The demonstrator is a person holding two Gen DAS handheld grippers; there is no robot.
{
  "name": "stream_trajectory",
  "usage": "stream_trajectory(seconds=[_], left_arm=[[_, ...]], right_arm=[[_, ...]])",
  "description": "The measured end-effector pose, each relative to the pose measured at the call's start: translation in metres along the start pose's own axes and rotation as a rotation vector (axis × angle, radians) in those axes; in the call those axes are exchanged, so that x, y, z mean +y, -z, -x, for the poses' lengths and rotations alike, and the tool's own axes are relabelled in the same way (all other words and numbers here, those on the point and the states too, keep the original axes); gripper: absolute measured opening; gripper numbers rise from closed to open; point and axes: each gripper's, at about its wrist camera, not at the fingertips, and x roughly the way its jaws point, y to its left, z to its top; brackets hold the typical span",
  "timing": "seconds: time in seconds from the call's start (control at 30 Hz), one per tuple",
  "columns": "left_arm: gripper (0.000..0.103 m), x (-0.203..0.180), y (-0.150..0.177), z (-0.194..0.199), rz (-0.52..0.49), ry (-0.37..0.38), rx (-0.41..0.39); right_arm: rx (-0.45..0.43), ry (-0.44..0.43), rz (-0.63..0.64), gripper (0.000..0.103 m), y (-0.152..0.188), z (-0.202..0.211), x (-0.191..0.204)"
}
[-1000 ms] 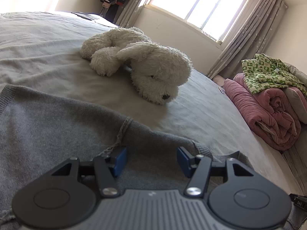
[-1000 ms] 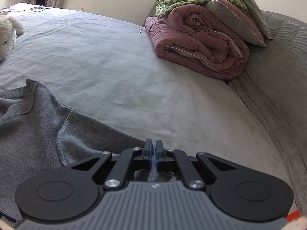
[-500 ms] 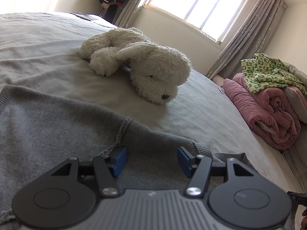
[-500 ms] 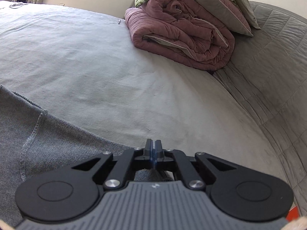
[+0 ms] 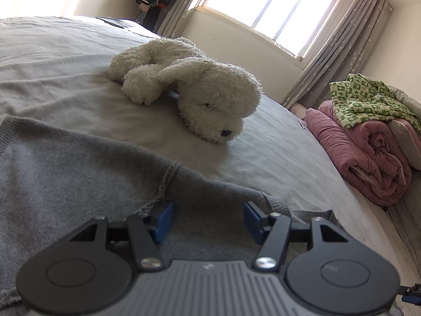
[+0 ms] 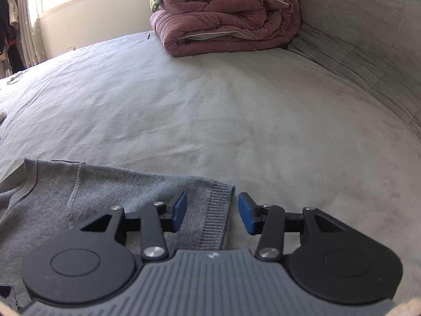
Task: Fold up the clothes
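Left wrist view: the left gripper (image 5: 208,220) hangs low over a grey sweater (image 5: 79,168), its blue fingertips (image 5: 163,220) spread wide apart with only knit cloth showing between them. A stitched seam (image 5: 165,181) runs away from the left fingertip toward the far edge of the sweater. The sweater lies flat on a bed (image 5: 276,158) covered with a pale grey sheet. Beyond the sweater's edge, well apart from the gripper, a white plush dog (image 5: 200,92) lies on its side with its nose toward the camera. At the far right a rolled pink quilt (image 5: 368,152) carries a green patterned cloth (image 5: 368,100) on top. A window (image 5: 271,8) with curtains (image 5: 339,52) fills the back wall.

Right wrist view: the right gripper (image 6: 212,212) also has its jaws standing open. The ribbed cuff (image 6: 217,210) of the sweater's sleeve (image 6: 126,192) lies flat on the sheet between the two fingertips, nearer the left one; the right fingertip (image 6: 246,216) sits over bare sheet just beside the cuff edge. The sweater (image 6: 39,210) spreads to the left. Far across the bed (image 6: 210,105) the pink quilt (image 6: 226,18) rests against the grey quilted headboard (image 6: 368,39).
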Motion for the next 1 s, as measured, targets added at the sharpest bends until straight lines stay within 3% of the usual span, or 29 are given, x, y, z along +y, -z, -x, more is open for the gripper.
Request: stream_trajectory(seconds=[0.23,0.4,0.63,0.7,0.73,0.77,0.83,1.0], left_arm=[[0.060,-0.001,0.001,0.000,-0.009,-0.003,-0.003],[0.061,-0.004,0.002,0.000,-0.026,-0.009,-0.006],[0.062,-0.005,0.003,0.000,-0.038,-0.013,-0.009],[0.062,-0.005,0.003,0.000,-0.039,-0.014,-0.009],[0.062,-0.005,0.003,0.000,-0.039,-0.013,-0.009],[0.062,-0.005,0.003,0.000,-0.039,-0.013,-0.009],[0.062,-0.005,0.003,0.000,-0.038,-0.012,-0.009],[0.062,-0.005,0.003,0.000,-0.037,-0.011,-0.008]], right_arm=[[0.037,-0.127,-0.179,0.048,0.038,0.034,-0.038],[0.018,-0.187,-0.183,0.048,0.057,0.036,-0.039],[-0.028,-0.218,-0.124,0.049,0.053,0.022,-0.021],[-0.035,-0.222,-0.110,0.038,0.054,0.018,-0.015],[-0.034,-0.232,-0.101,0.020,0.055,0.017,-0.012],[-0.031,-0.237,-0.096,0.008,0.055,0.017,-0.010],[-0.032,-0.209,-0.084,0.004,0.056,0.019,-0.006],[-0.008,-0.032,-0.060,0.002,0.057,0.032,-0.010]])
